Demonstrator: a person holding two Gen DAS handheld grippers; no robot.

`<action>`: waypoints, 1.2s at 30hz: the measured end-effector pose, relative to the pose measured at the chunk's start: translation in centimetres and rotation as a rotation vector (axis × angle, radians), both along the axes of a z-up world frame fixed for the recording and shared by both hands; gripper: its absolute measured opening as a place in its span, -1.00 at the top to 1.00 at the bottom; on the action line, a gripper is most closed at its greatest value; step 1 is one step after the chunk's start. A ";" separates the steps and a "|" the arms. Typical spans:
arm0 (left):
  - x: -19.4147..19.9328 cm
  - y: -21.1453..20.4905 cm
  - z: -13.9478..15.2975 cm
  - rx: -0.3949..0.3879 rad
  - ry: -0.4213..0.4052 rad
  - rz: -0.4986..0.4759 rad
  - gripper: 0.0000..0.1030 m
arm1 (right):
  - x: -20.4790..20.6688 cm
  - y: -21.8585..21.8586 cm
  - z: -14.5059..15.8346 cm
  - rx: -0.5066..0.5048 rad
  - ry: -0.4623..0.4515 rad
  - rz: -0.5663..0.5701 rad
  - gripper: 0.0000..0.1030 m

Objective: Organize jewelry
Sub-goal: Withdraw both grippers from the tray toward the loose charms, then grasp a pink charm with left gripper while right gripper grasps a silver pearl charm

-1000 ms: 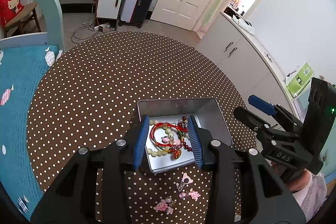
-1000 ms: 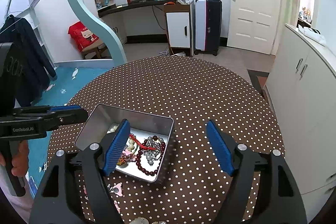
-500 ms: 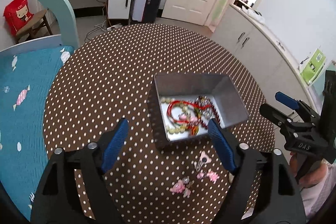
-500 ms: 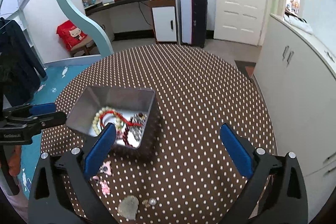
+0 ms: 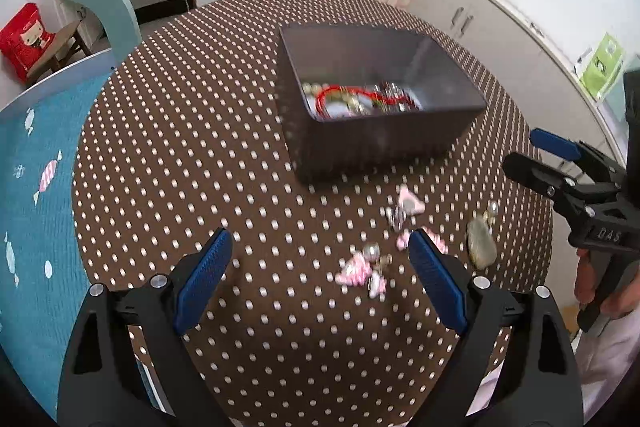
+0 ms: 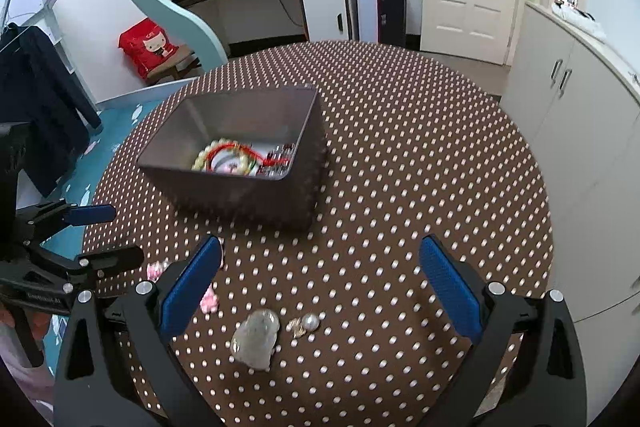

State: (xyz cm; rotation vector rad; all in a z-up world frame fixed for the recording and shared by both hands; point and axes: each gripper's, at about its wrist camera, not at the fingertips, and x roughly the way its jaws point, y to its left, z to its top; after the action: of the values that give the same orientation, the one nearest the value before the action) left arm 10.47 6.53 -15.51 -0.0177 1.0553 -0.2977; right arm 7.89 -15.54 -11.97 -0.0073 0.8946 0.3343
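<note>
We have let the bracelets fall into the tin (image 5: 384,135) and drawn back; left gripper (image 5: 318,269) and right gripper (image 6: 320,283) both gape empty; the pink charms (image 5: 354,269) come next.

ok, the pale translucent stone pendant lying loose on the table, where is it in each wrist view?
Left wrist: pale stone pendant sits right of centre, just right of the left gripper's right finger, near the table edge.
Right wrist: pendant sits low and left of centre, between the right gripper's open fingers, nearer the left one.
Shared landmark: the grey metal box, and the pearl piece beside the pendant.
</note>
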 end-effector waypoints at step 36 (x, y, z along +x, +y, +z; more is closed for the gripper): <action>-2.3 1.9 -2.8 -0.084 0.012 -0.047 0.48 | -2.3 7.3 -1.8 -0.004 0.047 0.227 -0.84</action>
State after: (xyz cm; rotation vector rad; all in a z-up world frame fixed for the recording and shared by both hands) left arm 8.15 8.48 -18.31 -0.0705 1.0555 -0.3849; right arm 5.64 -8.24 -13.76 -0.1052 0.9426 0.5458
